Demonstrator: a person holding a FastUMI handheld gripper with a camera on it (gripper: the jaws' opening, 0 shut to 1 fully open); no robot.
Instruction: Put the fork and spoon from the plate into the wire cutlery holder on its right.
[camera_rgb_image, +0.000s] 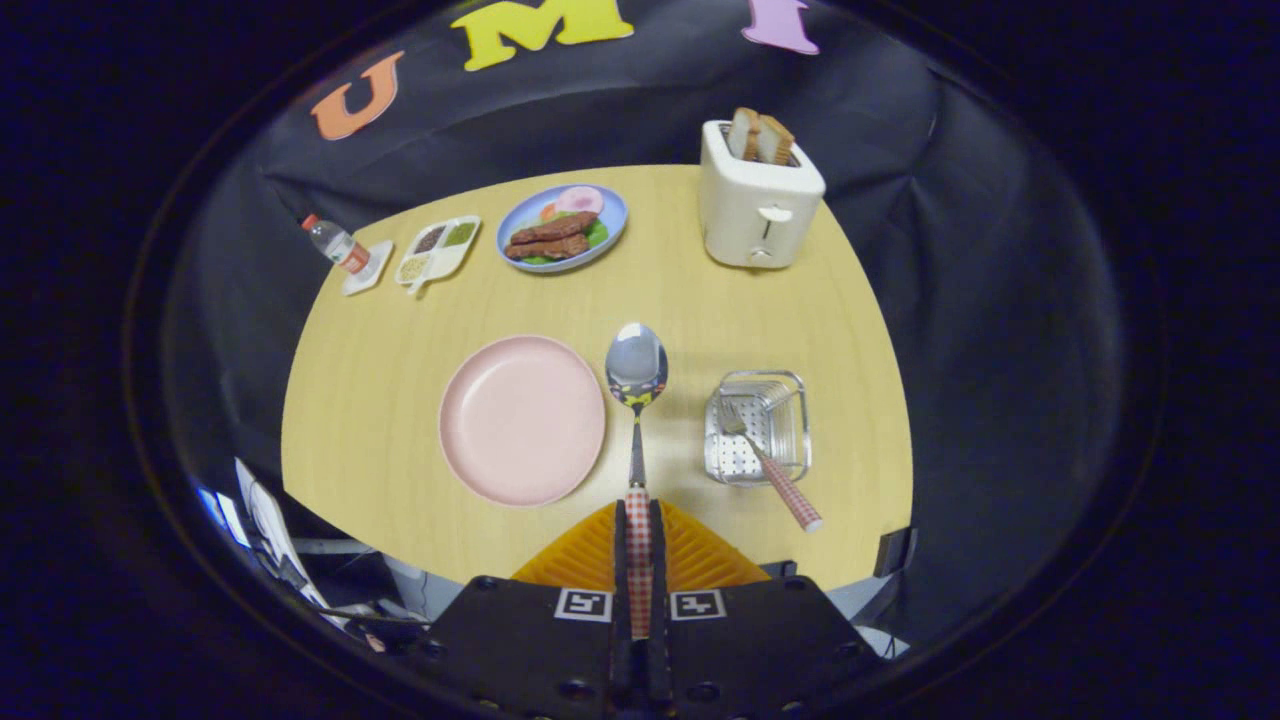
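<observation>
Spoon (637, 400) pinched by its checked handle in the closed jaws of the gripper (638, 545), bowl hovering between the empty pink plate (522, 420) and the wire cutlery holder (757, 428); held this far back, that shiny bowl could swing, clip the rim or the fork (768, 462) already inside

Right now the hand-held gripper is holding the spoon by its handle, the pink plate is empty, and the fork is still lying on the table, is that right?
Not quite. The fork is already in the wire cutlery holder, tines down, handle leaning out. The rest holds: in the gripper view the hand-held gripper clamps the spoon by its handle, and the pink plate is empty.
</observation>
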